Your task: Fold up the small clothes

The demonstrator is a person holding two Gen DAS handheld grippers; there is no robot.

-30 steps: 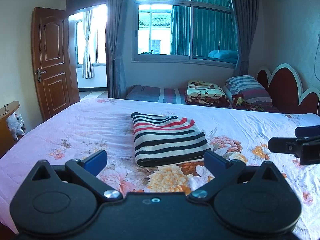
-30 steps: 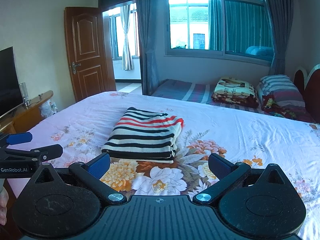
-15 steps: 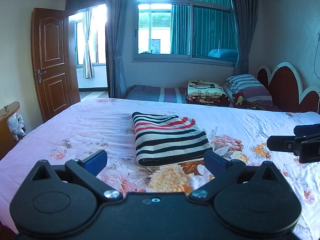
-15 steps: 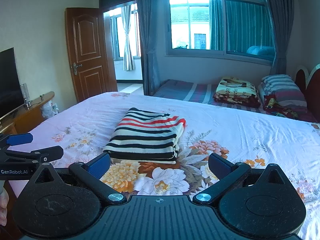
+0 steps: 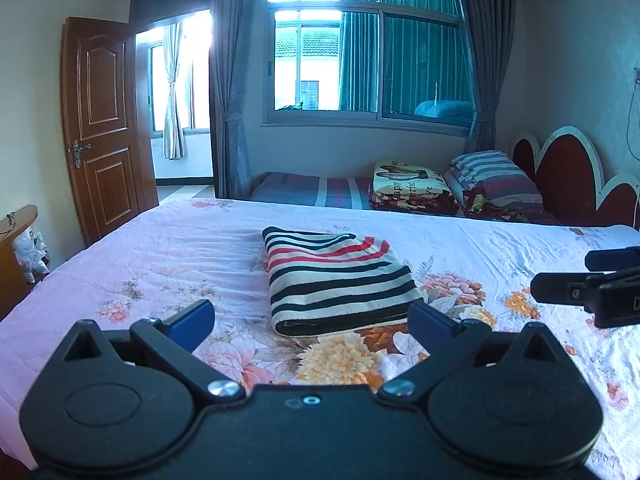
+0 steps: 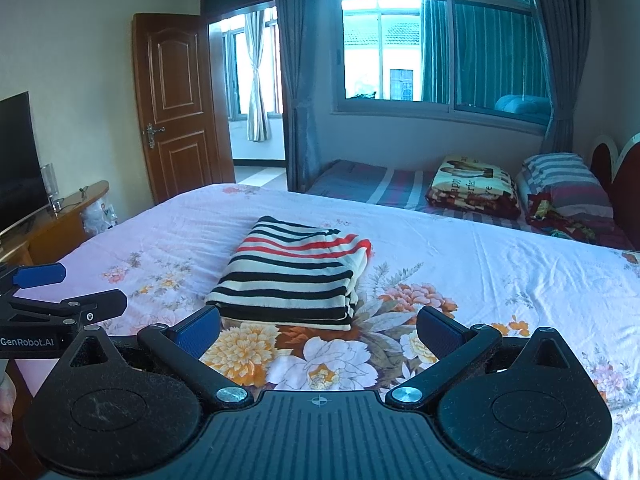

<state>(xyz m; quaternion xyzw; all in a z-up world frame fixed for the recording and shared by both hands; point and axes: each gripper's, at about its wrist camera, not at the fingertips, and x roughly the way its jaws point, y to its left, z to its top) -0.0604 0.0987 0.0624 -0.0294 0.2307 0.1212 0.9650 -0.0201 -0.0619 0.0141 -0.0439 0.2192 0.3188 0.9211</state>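
A wide bed (image 5: 160,264) is spread with a pale pink sheet (image 6: 500,280) printed with large flowers. Near its middle lies one folded striped garment (image 5: 332,280), black, cream and red, flat on the sheet.

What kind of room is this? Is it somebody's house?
It looks like a bedroom in a home. There is a big bed with a flowery sheet, a striped pillow by a red headboard, and a folded striped garment lying on the bed.
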